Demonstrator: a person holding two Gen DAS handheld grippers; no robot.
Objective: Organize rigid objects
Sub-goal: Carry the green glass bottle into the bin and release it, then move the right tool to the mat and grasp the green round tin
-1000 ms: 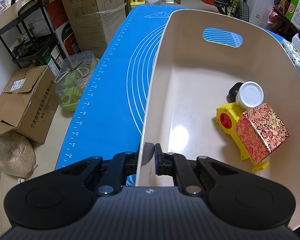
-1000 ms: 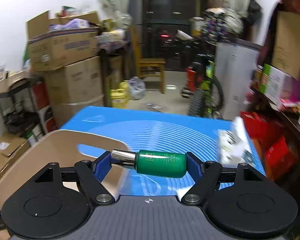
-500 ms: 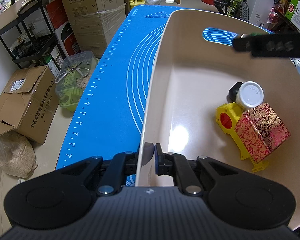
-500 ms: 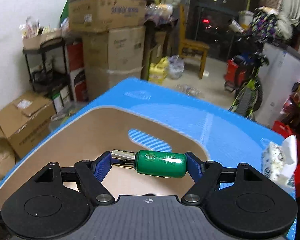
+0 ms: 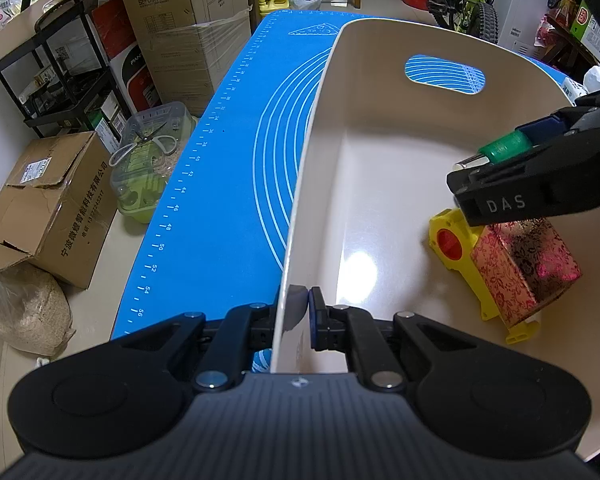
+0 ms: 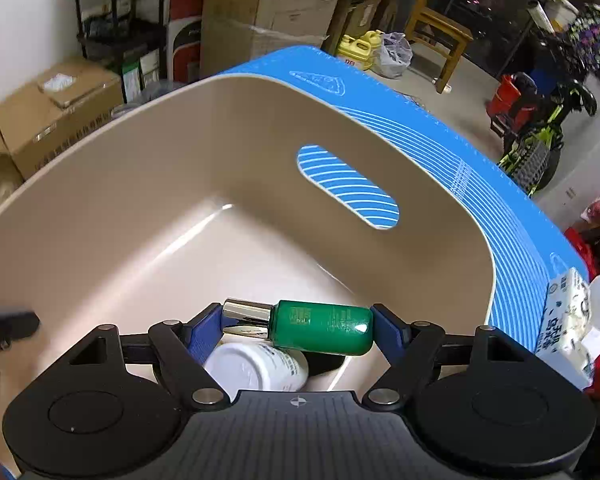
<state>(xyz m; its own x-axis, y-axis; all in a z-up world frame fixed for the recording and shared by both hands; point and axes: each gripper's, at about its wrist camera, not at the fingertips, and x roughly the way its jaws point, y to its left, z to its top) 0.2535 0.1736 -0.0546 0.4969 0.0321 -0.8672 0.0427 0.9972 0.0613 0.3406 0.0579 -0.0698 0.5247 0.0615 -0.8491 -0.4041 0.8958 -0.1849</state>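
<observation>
A beige bin [image 5: 316, 152] with a handle slot stands on the blue mat [image 5: 228, 184]. My left gripper [image 5: 300, 312] is shut on the bin's near left wall. My right gripper [image 6: 298, 330] is shut on a green bottle [image 6: 324, 326] with a silver cap, held crosswise over the bin's inside; it also shows in the left wrist view [image 5: 504, 148]. In the bin lie a yellow plastic part [image 5: 452, 240], a red patterned box [image 5: 520, 264] and a white jar [image 6: 256, 366] right under the bottle.
The bin [image 6: 140, 184] fills most of the mat's near end. A tissue pack [image 6: 568, 324] lies on the mat right of the bin. Cardboard boxes [image 5: 48, 204], a black shelf [image 5: 40, 68] and a clear tub [image 5: 148, 160] stand on the floor left of the table.
My right gripper carried the green bottle from above the mat to over the bin and lowered it inside, now hiding the white jar from the left wrist view. The left gripper and bin stayed put.
</observation>
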